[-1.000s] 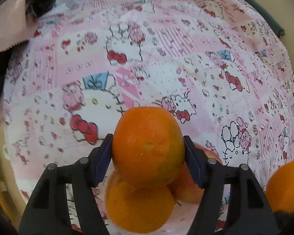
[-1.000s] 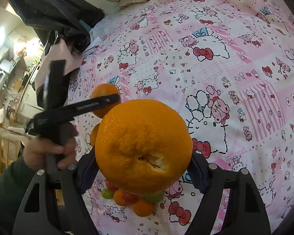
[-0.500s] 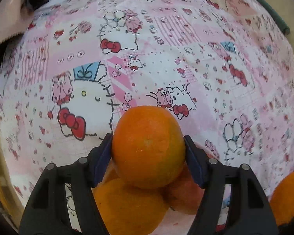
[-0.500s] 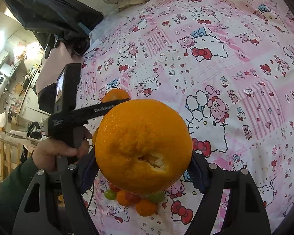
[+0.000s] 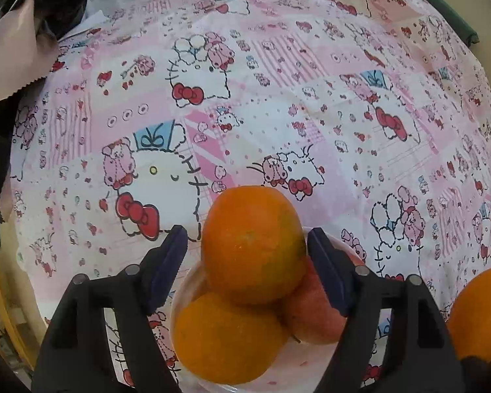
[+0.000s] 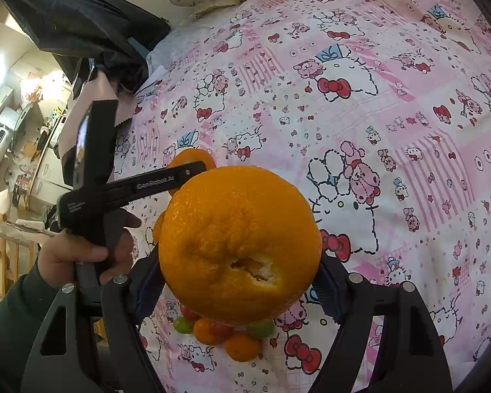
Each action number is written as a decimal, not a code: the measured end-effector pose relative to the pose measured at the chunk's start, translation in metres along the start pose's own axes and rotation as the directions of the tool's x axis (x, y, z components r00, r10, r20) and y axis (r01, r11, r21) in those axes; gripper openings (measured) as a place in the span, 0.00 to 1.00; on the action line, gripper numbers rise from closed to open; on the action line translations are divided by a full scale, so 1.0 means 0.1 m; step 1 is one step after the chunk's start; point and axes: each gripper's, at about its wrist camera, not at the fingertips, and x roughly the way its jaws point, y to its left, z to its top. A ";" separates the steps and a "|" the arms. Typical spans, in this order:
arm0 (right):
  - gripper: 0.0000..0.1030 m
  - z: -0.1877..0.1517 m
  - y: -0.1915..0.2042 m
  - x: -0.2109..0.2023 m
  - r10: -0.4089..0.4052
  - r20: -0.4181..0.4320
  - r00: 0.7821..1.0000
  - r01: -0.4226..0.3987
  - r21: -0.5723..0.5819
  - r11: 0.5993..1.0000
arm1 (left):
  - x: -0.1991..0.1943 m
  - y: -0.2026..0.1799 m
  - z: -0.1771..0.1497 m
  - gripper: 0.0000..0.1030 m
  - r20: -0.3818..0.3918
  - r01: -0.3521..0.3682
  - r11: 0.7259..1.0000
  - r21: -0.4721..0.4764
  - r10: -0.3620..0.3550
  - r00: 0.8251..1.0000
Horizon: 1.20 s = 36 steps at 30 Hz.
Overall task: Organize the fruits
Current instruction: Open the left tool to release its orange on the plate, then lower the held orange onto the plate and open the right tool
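**Presently: one orange lying loose between the left jaws, one clamped in the right**

Left wrist view: the left gripper has its jaws spread, with a visible gap between the left pad and the top orange; the right pad sits just beside the fruit, and contact there cannot be confirmed. That orange rests on a lower orange and a reddish apple, all three in a clear bowl on the pink cartoon-print bedsheet. A further orange shows at the lower right edge of this view.

Right wrist view: the right gripper has its jaws pinching a large orange, held clear of the sheet, its torn stem end facing the camera. Below it, a cluster of small fruits, orange, green and red, lies on the sheet. The person's left hand grips the other gripper's handle at left. Dark bags lie at the bed's far edge.
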 end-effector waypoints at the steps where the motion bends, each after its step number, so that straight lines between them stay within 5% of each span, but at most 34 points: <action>1: 0.78 0.00 0.00 0.00 -0.001 0.000 1.000 0.001 -0.001 1.000 | -0.03 0.01 0.00 0.71 0.005 0.002 1.000 -0.007 -0.002 1.000; 7: 0.78 0.01 0.06 0.04 -0.002 -0.009 1.000 0.001 -0.028 1.000 | -0.41 0.23 -0.13 0.71 0.094 0.028 0.997 -0.075 -0.021 0.995; 14: 0.78 0.06 0.37 0.26 0.015 -0.033 0.999 -0.019 -0.118 0.993 | -0.93 0.58 -0.58 0.71 0.175 -0.027 0.990 -0.136 0.051 0.983; 20: 0.78 0.18 0.68 0.51 0.037 -0.048 0.998 -0.045 -0.187 0.981 | -1.17 0.79 -1.02 0.71 0.183 -0.073 0.975 -0.210 0.113 0.977; 25: 0.78 0.24 0.89 0.81 0.047 -0.087 0.995 -0.068 -0.249 0.966 | -1.17 0.89 -1.43 0.77 0.172 -0.021 0.951 -0.310 0.077 0.982; 36: 0.80 0.11 1.05 1.19 -0.110 -0.048 0.993 0.083 -0.388 0.918 | -1.20 0.83 -1.58 0.83 0.218 -0.030 0.950 -0.310 0.102 0.971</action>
